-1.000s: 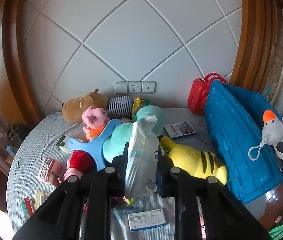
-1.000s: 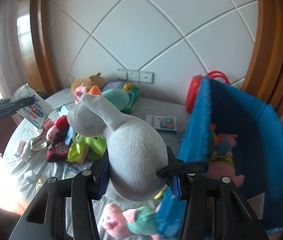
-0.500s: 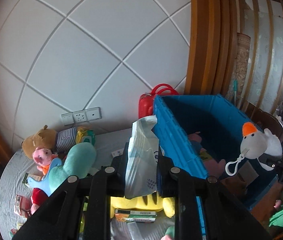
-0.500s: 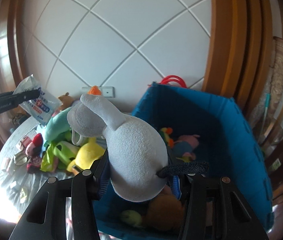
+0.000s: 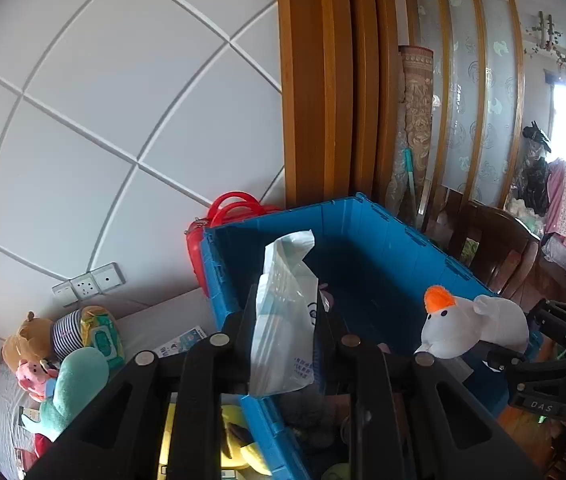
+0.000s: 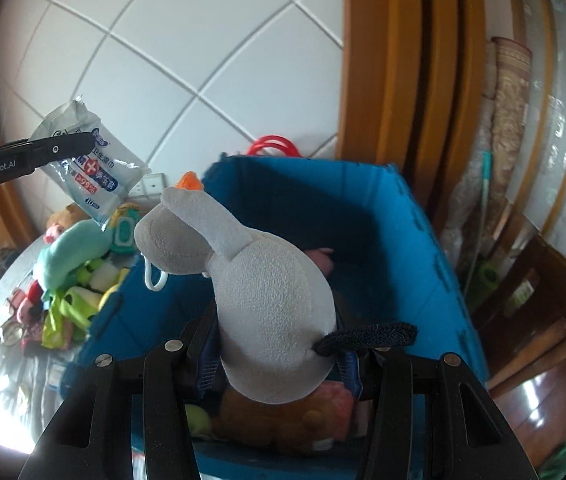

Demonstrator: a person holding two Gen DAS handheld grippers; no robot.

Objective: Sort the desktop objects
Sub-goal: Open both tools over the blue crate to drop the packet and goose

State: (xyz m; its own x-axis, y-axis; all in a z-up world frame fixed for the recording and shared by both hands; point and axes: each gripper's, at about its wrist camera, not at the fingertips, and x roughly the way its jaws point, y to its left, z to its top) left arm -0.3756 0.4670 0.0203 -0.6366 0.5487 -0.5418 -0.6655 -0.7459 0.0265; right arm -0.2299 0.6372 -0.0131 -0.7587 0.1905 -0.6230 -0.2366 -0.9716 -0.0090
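Left wrist view is looking forward and downward along its own fingers, from close above the near rim of the blue crate (image 5: 383,240), facing the tiled wall (image 5: 123,100). Right wrist view is looking the same way from just right of it, also close over the crate (image 6: 415,248). Both are sharing the crate interior, the red case (image 5: 235,208) behind it, and the wall; each is seeing the other's claw.

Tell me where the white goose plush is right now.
The white goose plush is clamped in the right gripper, held above the open blue crate, right of the wipes packet in the right wrist view.
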